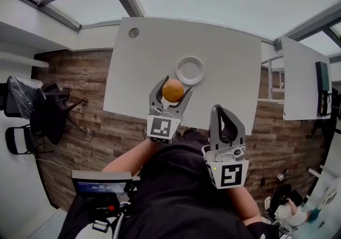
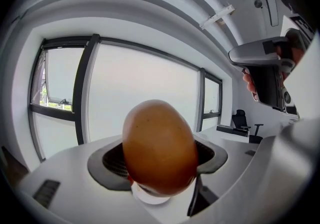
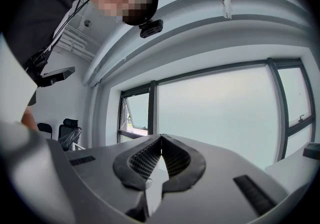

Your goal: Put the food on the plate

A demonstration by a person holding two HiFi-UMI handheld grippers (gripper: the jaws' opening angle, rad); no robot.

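My left gripper (image 1: 172, 90) is shut on a round orange-brown bread roll (image 1: 172, 90), held above the near part of the white table (image 1: 144, 72). The roll (image 2: 159, 147) fills the left gripper view, between the grey pads (image 2: 107, 160). A small white plate (image 1: 190, 70) lies on the table just beyond and to the right of the roll, with nothing on it. My right gripper (image 1: 219, 111) is held off the table's near edge, jaws shut with nothing between them; in the right gripper view its tips (image 3: 161, 139) meet and point up at a window.
A second white table (image 1: 301, 78) stands to the right. Black office chairs (image 1: 50, 107) are on the wooden floor at the left. A small round grommet (image 1: 134, 32) sits at the table's far left corner. A device with a screen (image 1: 101, 183) hangs at the person's waist.
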